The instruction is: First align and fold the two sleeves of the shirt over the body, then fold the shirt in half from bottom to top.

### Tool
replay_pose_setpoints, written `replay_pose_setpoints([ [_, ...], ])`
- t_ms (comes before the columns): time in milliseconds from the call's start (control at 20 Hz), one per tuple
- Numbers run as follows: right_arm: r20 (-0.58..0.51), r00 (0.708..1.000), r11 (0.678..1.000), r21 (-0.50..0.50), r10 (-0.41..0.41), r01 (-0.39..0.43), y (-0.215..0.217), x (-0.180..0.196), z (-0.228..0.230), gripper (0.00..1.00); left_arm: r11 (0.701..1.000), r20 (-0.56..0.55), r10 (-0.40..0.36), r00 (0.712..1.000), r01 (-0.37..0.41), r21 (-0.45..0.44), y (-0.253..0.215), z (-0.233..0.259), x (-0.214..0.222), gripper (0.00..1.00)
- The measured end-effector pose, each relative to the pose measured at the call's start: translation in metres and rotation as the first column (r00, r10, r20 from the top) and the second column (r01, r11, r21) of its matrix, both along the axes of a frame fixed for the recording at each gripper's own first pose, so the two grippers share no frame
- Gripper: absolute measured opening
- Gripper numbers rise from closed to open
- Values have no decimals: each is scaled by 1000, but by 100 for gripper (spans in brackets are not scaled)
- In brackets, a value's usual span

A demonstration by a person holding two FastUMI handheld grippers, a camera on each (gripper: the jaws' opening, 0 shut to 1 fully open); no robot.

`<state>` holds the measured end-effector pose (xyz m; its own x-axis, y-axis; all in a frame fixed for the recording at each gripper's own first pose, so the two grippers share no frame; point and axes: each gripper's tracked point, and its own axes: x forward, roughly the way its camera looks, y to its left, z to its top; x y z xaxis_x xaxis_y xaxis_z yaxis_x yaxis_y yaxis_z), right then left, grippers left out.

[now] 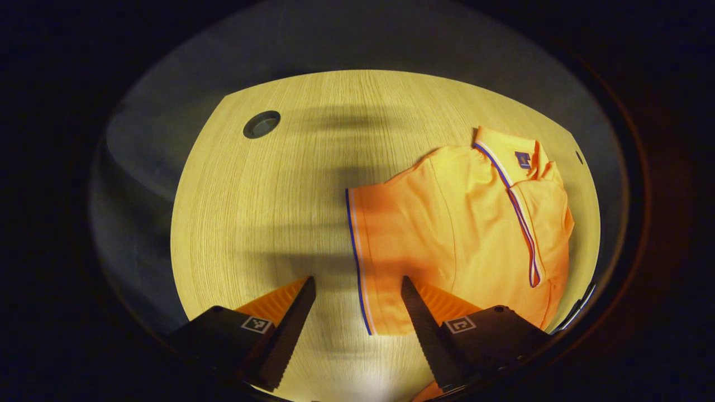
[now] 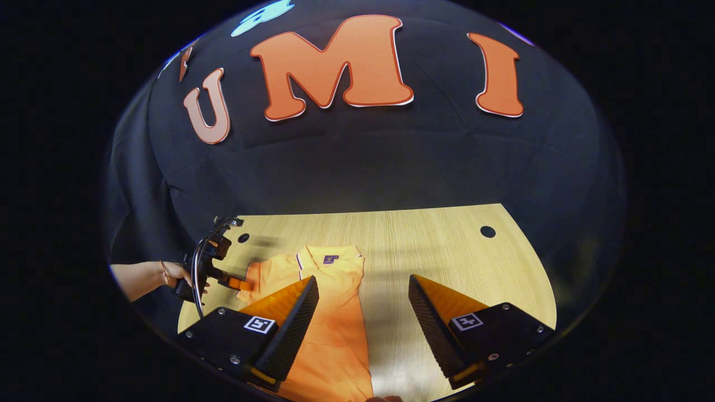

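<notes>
Left gripper [image 1: 357,290] and right gripper [image 2: 363,290] gape above orange shirt [image 1: 458,223] on wooden table [image 1: 268,212]; collar label [image 1: 523,160] perhaps unreadable.

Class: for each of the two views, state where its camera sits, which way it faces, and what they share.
Left gripper view: rides the left gripper, looking down at the table and shirt.
Right gripper view: rides the right gripper, facing across the table toward the wall; a hand holds the left gripper there.
Shared: shirt and table.
</notes>
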<state>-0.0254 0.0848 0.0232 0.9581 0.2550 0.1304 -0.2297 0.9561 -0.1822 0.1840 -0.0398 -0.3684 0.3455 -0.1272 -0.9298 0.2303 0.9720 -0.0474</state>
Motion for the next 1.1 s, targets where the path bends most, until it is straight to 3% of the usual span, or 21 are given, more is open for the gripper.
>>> replay_pose_setpoints([
  [150,-18,1000,1000,8,7,-7,-5,1,-2,99,999,-41,50,998,-50,-7,-12,1,-5,47],
  [200,-14,1000,1000,6,2,-2,-8,0,0,99,999,-48,44,998,-44,-17,-16,1,-6,39],
  [250,-8,1000,1000,5,0,0,-10,-1,0,99,999,-53,51,997,-51,-6,-15,-1,-7,20],
  [300,-5,1000,1000,5,0,0,-11,-3,0,99,999,-44,46,998,-47,-21,-18,5,-7,11],
  [350,-1,1000,1000,8,2,-2,-11,-4,1,99,999,-45,42,998,-43,-22,-18,1,-6,11],
  [400,1,1000,1000,8,3,-3,-12,-4,1,99,999,-44,35,998,-36,-20,-18,2,-8,4],
  [700,21,1000,999,24,21,-21,-14,-10,8,99,1000,47,-21,999,22,-11,-26,48,-8,3],
  [1100,130,991,1000,20,21,-23,-23,-30,32,99,989,133,-96,987,109,-102,-101,124,-29,3],
])
